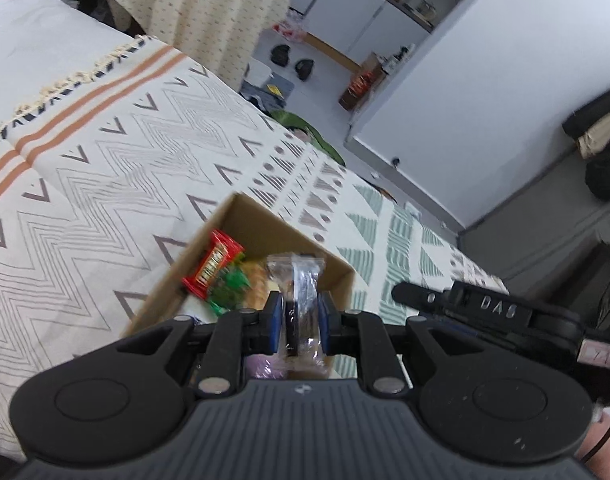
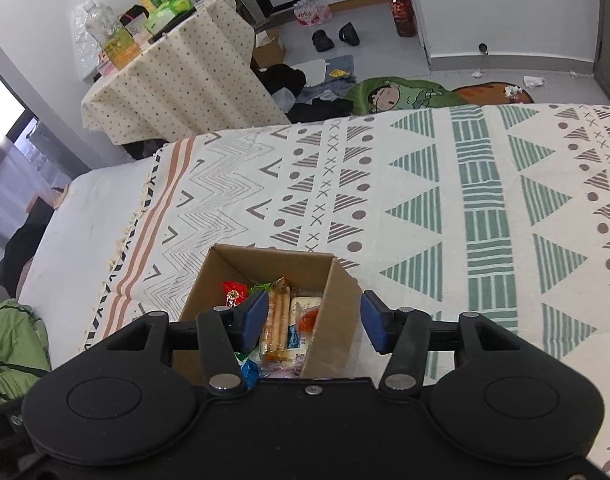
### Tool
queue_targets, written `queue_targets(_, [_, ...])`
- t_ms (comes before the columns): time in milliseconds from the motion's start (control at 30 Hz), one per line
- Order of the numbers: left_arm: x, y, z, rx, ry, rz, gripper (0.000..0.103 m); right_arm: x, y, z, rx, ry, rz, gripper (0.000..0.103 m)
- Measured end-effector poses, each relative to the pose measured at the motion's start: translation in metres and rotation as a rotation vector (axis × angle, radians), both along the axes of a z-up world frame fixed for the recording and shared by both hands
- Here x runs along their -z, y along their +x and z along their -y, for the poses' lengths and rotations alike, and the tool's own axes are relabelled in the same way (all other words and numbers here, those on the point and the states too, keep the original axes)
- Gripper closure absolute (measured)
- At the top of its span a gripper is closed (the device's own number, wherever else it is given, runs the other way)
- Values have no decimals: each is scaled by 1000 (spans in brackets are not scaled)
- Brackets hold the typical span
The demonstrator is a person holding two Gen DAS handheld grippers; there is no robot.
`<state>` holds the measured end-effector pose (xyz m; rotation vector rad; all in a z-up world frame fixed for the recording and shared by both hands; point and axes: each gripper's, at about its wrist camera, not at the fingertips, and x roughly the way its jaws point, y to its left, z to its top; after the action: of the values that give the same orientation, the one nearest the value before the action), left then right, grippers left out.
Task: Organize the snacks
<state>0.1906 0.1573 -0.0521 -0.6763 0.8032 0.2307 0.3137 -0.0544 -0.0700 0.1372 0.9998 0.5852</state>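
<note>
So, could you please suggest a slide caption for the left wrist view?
Left gripper holds a clear-wrapped snack over a cardboard box of snacks on a patterned blanket.

Left hand-held gripper (image 1: 299,318): matte black body, ribbed grey centre plate, two round side housings, silver pivot screws, blue pads (image 1: 275,322) on the fingers. Right hand-held gripper (image 2: 311,322): same black build, blue pads (image 2: 253,320), raised "DAS" lettering on its side, seen from the left wrist.
</note>
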Motion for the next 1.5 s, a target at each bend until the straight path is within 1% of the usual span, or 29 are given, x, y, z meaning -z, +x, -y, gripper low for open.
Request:
queue_targets(133, [3, 0, 13, 49, -47, 2, 83, -4, -3, 14, 14, 6, 11, 50])
queue_targets(200, [5, -1, 19, 57, -46, -18, 76, -5, -4, 22, 20, 8, 11, 50])
queue_targets(233, [4, -3, 20, 52, -44, -24, 76, -6, -5, 26, 24, 8, 12, 50])
queue_targets(333, [1, -7, 24, 38, -22, -32, 72, -9, -7, 36, 31, 16, 16, 50])
queue_targets(400, [-2, -9, 27, 29, 2, -44, 62, -11, -9, 42, 36, 22, 22, 48])
queue_targets(500, [-7, -13, 31, 19, 31, -46, 53, -14, -11, 51, 41, 32, 23, 47])
queue_targets(733, [-17, -24, 41, 12, 57, -57, 43, -21, -25, 68, 30, 53, 17, 45])
queue_targets(800, [-20, -28, 46, 10, 65, -61, 36, -25, -30, 72, 25, 59, 19, 41])
queue_targets(967, [-27, -36, 56, 21, 79, -60, 31, -36, -46, 85, 12, 63, 36, 34])
queue_targets(1100, [-34, -45, 64, 31, 111, -61, 26, -41, -62, 99, 3, 61, 41, 29])
queue_targets(1267, [-44, -59, 74, 51, 154, -49, 22, -51, -84, 113, -14, 54, 63, 23])
queue_targets(1367, [-50, -68, 79, 59, 182, -44, 19, -62, -95, 119, -17, 52, 86, 16])
queue_targets(1500, [-60, -83, 84, 70, 213, -40, 17, -76, -108, 122, -33, 40, 116, 11])
